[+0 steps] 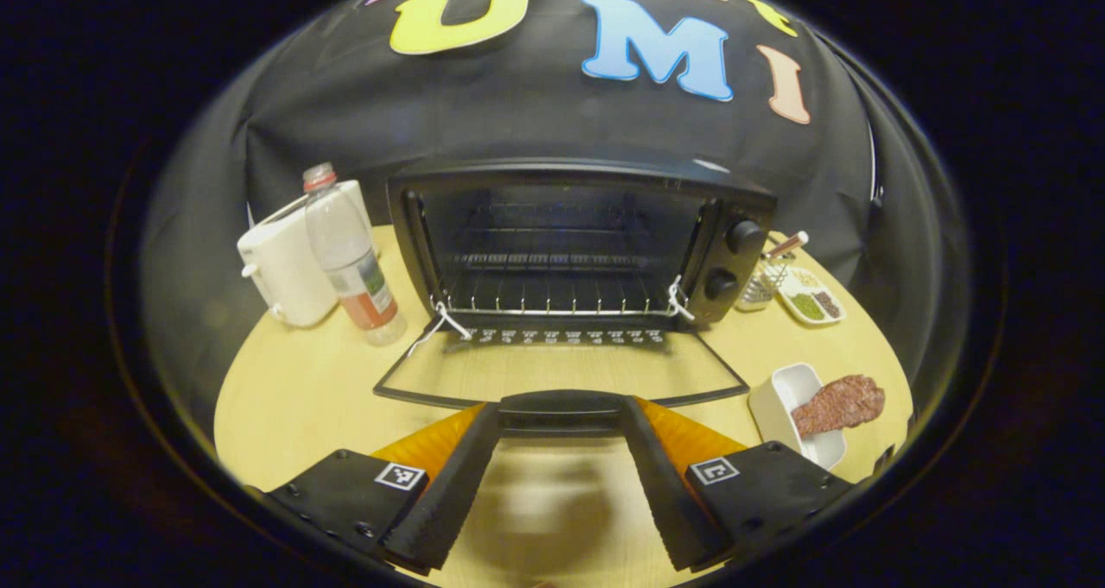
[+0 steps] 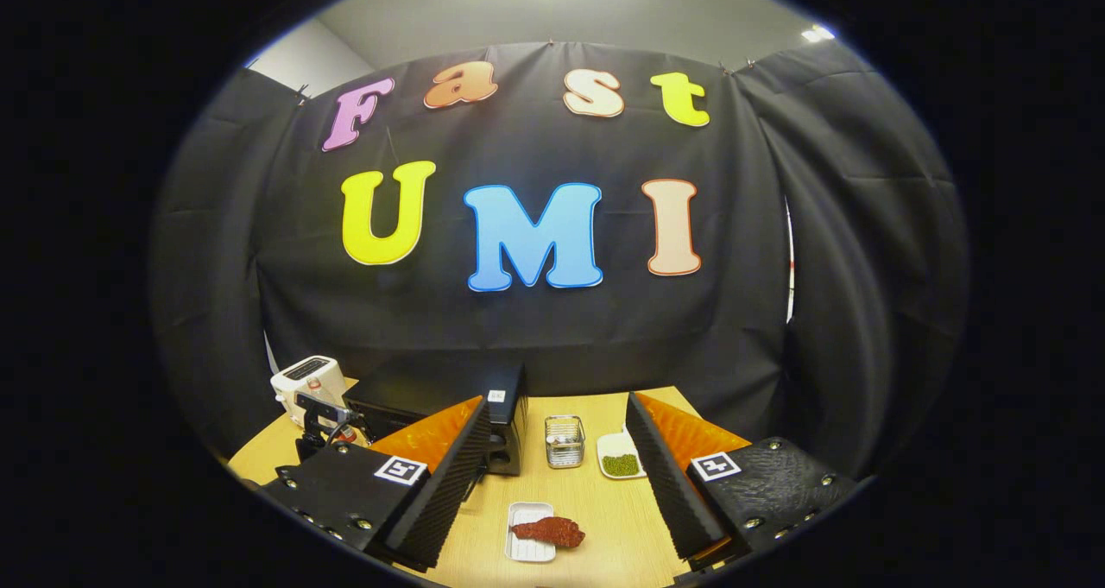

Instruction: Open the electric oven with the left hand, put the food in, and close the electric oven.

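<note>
The black electric oven (image 1: 742, 217) stands open on the round wooden table (image 1: 293, 398). Its glass door (image 1: 561, 368) lies flat toward me and the wire rack (image 1: 552, 299) inside is bare. My left gripper (image 1: 561, 408) is open, and the door handle (image 1: 561, 420) lies between its fingertips. The food, a slab of red meat (image 1: 837, 404), rests on a white tray (image 1: 781, 398) to the right of the door. My right gripper (image 2: 557, 405) hangs open above the table with nothing in it. Below it are the meat (image 2: 548, 532) and its tray (image 2: 525, 549).
A white toaster (image 1: 285, 268) and a plastic bottle (image 1: 350, 260) stand left of the oven. A wire basket (image 1: 760, 281) and a dish of beans (image 1: 811, 299) sit to its right. In the right gripper view, basket (image 2: 565, 441) and dish (image 2: 620, 463) lie beyond the meat.
</note>
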Tool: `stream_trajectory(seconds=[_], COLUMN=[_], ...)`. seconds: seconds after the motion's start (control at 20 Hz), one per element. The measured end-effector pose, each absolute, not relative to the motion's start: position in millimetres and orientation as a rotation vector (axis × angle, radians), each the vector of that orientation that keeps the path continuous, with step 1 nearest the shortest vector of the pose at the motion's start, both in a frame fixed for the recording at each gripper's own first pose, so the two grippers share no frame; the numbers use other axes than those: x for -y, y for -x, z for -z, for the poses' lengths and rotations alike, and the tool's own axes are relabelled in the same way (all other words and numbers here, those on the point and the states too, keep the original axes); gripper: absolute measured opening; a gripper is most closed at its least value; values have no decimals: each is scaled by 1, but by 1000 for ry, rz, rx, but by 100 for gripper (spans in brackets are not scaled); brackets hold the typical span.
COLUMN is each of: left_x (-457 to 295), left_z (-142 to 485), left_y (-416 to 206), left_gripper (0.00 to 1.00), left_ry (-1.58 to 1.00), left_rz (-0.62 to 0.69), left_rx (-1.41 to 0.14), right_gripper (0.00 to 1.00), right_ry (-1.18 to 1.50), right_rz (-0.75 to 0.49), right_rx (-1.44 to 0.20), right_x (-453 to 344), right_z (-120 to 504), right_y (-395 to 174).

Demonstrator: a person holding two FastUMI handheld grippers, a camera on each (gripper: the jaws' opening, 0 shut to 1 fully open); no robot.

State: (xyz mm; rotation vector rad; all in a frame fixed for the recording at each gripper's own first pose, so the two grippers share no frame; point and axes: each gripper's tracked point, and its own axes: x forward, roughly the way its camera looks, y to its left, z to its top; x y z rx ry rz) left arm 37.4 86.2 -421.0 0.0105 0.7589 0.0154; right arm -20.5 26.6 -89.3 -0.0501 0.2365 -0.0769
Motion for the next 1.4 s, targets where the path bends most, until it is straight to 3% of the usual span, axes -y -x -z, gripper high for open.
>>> stream_trajectory(seconds=[0.05, 0.1, 0.15, 0.35, 0.45, 0.5, 0.8, 0.9, 1.25, 1.4], left_x=[-86, -86, -86, -87, -85, -85, -82, -85, -92, -90], left_z=[419, 411, 400, 332, 294, 274, 171, 155, 147, 136], left_y=[-37, -40, -42, -50, -52, -53, -45, -37, -14, -10], left_gripper=[99, 92, 99, 99, 95, 92, 99, 95, 99, 92], left_ry=[10, 26, 34, 47, 53, 55, 50, 44, 18, 15], left_rz=[-24, -28, -32, -41, -40, -39, -38, -50, -112, -140], left_rx=[-753, -733, -708, -570, -498, -463, -262, -231, -249, -231], right_gripper=[96, 96, 96, 95, 100, 96, 98, 98, 92, 87], right_ry=[56, 61, 60, 17, -42, -82, -324, -369, -547, -548], right_rz=[75, 76, 75, 56, 43, 34, -43, -64, -112, -138], right_rx=[-242, -249, -261, -336, -391, -423, -618, -687, -920, -988], right_x=[-26, -24, -21, -6, 3, 7, 22, 28, 26, 22], right_z=[92, 95, 100, 133, 155, 167, 246, 279, 379, 404], right_y=[20, 19, 19, 16, 17, 17, 27, 32, 41, 41])
